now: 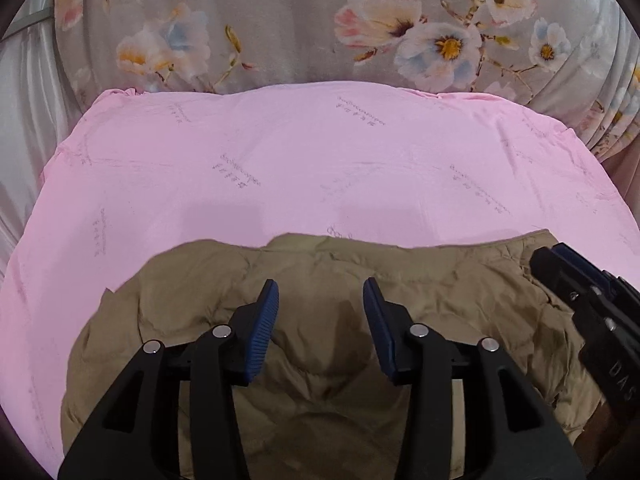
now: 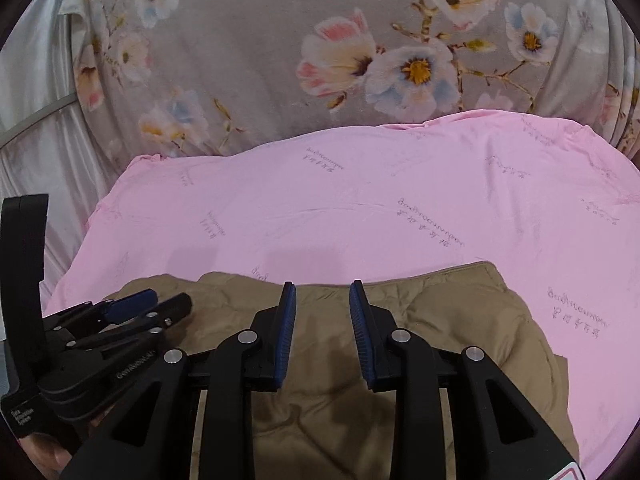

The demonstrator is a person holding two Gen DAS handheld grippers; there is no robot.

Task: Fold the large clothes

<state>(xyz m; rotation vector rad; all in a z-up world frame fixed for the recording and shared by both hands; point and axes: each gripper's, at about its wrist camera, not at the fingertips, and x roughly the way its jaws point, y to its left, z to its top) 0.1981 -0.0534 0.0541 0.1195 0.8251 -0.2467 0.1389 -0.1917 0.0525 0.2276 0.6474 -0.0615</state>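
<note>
Your puffy tan quilted jacket [image 1: 320, 320] lies bunched on the near part of the pink sheet [image 1: 280, 168] on the bed. Your left hand-held gripper [image 1: 320, 300] and right hand-held gripper [image 2: 323, 300] both hover over it, fingers apart, holding nothing. The slippery jacket could slide or puff back open if you pinch too little. There are no boxes or baskets here.

Tan jacket [image 1: 320, 320], pink sheet [image 1: 280, 168], seemingly lettered.
</note>
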